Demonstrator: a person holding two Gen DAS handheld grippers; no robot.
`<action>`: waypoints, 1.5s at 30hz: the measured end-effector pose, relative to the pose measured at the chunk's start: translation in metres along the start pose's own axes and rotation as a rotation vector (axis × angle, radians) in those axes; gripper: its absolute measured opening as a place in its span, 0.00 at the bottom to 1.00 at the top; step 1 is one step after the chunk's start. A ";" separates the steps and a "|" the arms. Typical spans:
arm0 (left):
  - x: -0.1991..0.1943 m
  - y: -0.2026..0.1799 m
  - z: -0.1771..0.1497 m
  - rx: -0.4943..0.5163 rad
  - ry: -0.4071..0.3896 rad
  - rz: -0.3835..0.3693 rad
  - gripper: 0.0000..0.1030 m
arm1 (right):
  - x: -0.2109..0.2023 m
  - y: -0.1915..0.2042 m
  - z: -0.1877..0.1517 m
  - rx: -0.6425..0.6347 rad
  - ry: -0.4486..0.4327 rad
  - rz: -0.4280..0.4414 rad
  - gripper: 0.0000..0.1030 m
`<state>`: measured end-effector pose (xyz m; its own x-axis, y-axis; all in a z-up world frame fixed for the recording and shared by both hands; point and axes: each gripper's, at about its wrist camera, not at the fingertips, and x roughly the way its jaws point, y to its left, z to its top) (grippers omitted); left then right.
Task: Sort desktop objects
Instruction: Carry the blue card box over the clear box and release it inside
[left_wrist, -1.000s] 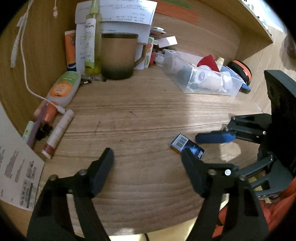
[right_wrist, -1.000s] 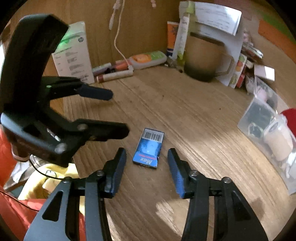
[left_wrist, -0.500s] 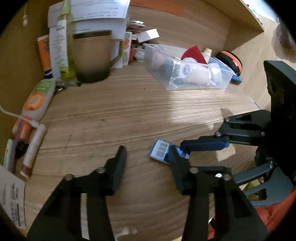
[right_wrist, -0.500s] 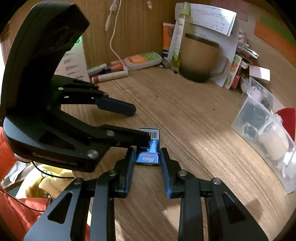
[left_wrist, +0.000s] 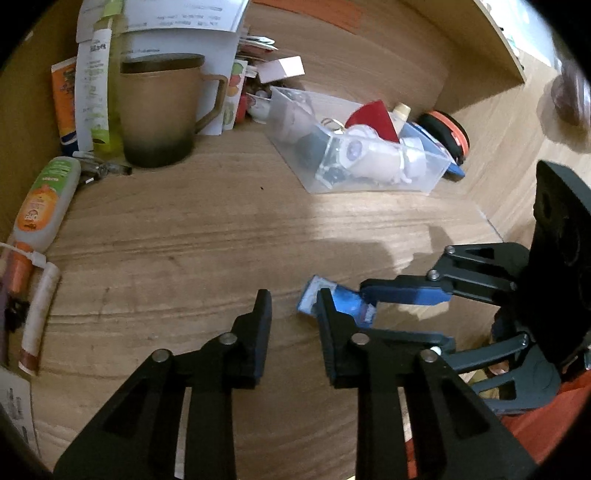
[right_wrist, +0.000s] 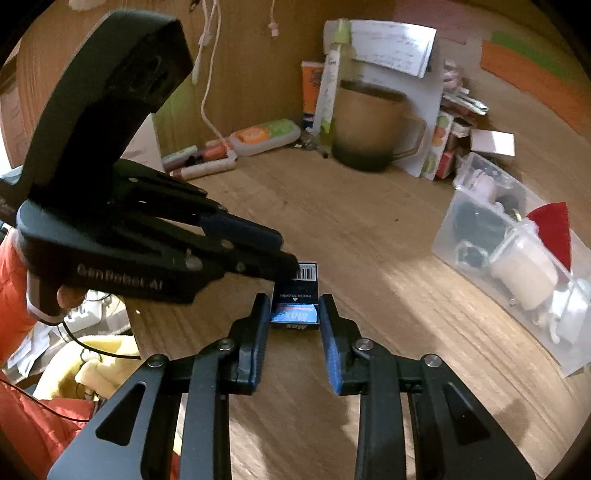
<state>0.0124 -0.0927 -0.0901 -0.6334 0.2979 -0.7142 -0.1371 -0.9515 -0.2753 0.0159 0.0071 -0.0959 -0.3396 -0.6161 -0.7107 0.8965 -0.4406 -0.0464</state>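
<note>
on the far left of my left view a squat white bottle with an orange label (left_wrist: 42, 206) lies flat on the desk (left_wrist: 207, 236), with one pale tube (left_wrist: 38, 317) below it. moving right, one brown mug (left_wrist: 162, 114) stands upright at the back, and past it sits one clear plastic bin (left_wrist: 354, 155) already crowded with small things. the left gripper (left_wrist: 291, 314) has just been closing and is now as closed as it gets, with only bare desk showing between its fingers; its right finger sits against the end of the small blue box (left_wrist: 325, 299) without holding it. that box, the single one i count, lies near the front of the desk, well apart from the bin. in the right view the right gripper (right_wrist: 293, 315) has its fingers pressed on both sides of the same small blue box (right_wrist: 297, 302), so i read that as a grip, though it catches only the near end. my worry: the left tool's finger overlaps the far end of the box by the barcode, so if i lift now, that finger could snag the box and twist it out of a shallow hold. the box looks slick and light, and may pivot or drop. its lid edge may also pop open under side pressure. the carry to the bin crosses open desk, but the bin is nearly full, so the box could perch on the contents or slide off.
</note>
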 end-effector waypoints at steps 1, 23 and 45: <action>0.000 0.000 0.001 -0.001 -0.001 0.004 0.23 | -0.002 -0.002 0.000 0.005 -0.005 -0.005 0.24; 0.017 -0.060 0.082 0.175 -0.126 0.107 0.44 | -0.074 -0.111 0.006 0.156 -0.139 -0.214 0.24; 0.066 -0.092 0.152 0.270 -0.205 0.249 0.86 | -0.063 -0.224 0.005 0.338 -0.113 -0.346 0.24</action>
<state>-0.1326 0.0034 -0.0141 -0.8072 0.0608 -0.5872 -0.1379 -0.9866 0.0874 -0.1647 0.1415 -0.0369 -0.6466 -0.4549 -0.6124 0.5895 -0.8074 -0.0227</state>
